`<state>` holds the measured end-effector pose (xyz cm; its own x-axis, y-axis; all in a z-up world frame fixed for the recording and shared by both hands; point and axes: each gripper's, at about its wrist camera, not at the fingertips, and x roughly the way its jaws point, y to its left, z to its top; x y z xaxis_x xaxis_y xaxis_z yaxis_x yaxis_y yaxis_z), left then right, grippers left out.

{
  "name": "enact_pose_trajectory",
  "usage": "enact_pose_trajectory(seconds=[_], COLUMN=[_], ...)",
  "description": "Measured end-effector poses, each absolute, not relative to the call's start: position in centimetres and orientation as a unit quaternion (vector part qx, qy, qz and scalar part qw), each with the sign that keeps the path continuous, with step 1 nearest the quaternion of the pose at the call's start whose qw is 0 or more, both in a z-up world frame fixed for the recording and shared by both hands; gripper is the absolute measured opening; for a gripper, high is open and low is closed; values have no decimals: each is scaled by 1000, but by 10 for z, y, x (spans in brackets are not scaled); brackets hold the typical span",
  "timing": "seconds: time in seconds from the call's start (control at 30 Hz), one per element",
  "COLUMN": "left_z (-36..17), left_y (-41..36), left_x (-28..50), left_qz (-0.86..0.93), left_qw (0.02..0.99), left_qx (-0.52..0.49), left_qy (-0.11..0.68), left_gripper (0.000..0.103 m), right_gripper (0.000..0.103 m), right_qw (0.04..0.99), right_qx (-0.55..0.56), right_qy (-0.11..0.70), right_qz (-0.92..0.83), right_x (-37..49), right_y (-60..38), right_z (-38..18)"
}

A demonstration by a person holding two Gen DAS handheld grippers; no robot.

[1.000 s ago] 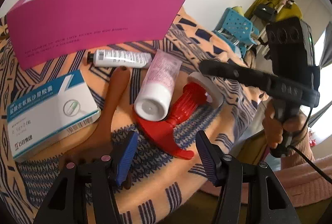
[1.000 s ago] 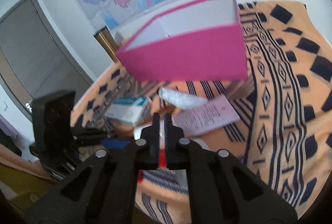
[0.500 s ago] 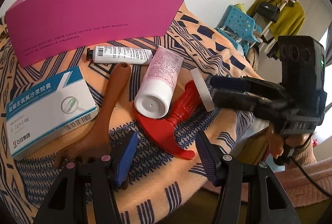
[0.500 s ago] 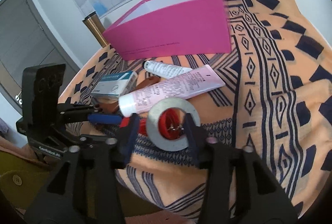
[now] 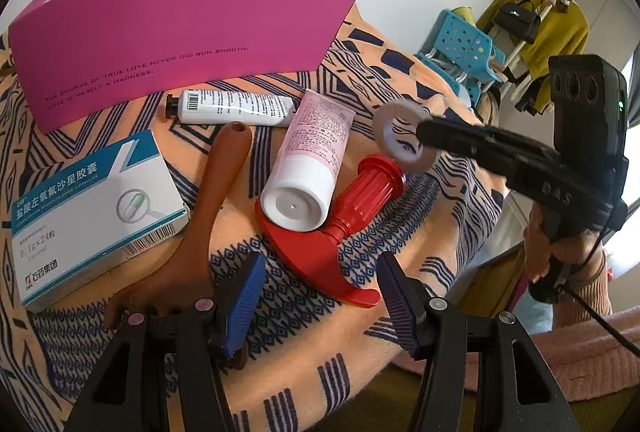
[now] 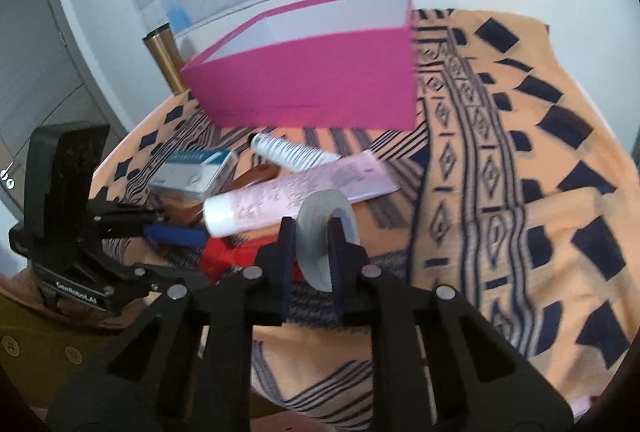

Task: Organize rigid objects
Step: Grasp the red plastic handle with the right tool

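My right gripper [image 6: 311,248] is shut on a white tape ring [image 6: 320,244] and holds it in the air above the cloth; the ring also shows in the left wrist view [image 5: 402,136]. My left gripper [image 5: 320,296] is open and empty, low over the red toy hammer [image 5: 340,228]. A pink tube [image 5: 312,160] lies on the hammer. A white tube [image 5: 236,107], a brown wooden scratcher [image 5: 204,220] and a blue-white medicine box [image 5: 88,212] lie beside it. An open magenta box [image 5: 176,32] stands behind them.
An orange patterned cloth [image 6: 520,192] covers the table. The table's edge runs close to both grippers. A gold flask [image 6: 164,60] stands behind the magenta box. A blue chair [image 5: 468,48] and a clothes rack are off to the right.
My right gripper opened around the tape ring, closed on it and lifted it off the hammer handle. My left gripper has stayed in place.
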<state>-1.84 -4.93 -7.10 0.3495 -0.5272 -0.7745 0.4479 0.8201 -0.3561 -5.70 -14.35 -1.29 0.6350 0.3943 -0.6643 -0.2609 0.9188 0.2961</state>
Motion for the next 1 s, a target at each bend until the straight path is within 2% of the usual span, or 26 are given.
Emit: enact_pose_trajectory(seconds=[0.3,0.33,0.37,0.43,0.6,0.67,0.73,0.8,0.83,0.87,1.0], left_z=[-71,-71,-71,-71,-71,-71,-71,-71,-70,-70,-70], left_y=[-50,-50,-50,-48,-47,-48,-47,-47,-47,-46,-45], left_x=[-19,-19,-18,-19,-19,-19,-20,-19,-19,-20,-24], left_qz=[-297,-297,-297,-298,-298,-298,-297,-298,-303,-308,-306], left_qw=[820,820,820,820,820,819,819,818,815,812,812], left_qx=[-42,-42,-43,-44,-44,-46,-46,-48,-55,-62,-64], left_qy=[487,487,487,487,487,488,488,489,490,492,493], left_gripper=[59,59,59,59,59,59,59,59,59,63,64], right_gripper=[19,25,39,54,52,42,40,34,28,26,26], right_qw=[915,912,912,918,905,891,883,873,869,866,863], right_qx=[18,16,17,34,76,82,80,83,86,90,93], right_qy=[392,397,395,378,372,388,403,417,422,424,423], right_qz=[97,105,106,116,190,220,229,238,243,248,260], right_x=[-34,-32,-32,-38,-53,-55,-54,-52,-51,-51,-57], right_y=[-148,-145,-145,-147,-144,-135,-127,-120,-117,-114,-106], right_z=[-13,-13,-13,-8,-2,-8,-17,-26,-30,-32,-30])
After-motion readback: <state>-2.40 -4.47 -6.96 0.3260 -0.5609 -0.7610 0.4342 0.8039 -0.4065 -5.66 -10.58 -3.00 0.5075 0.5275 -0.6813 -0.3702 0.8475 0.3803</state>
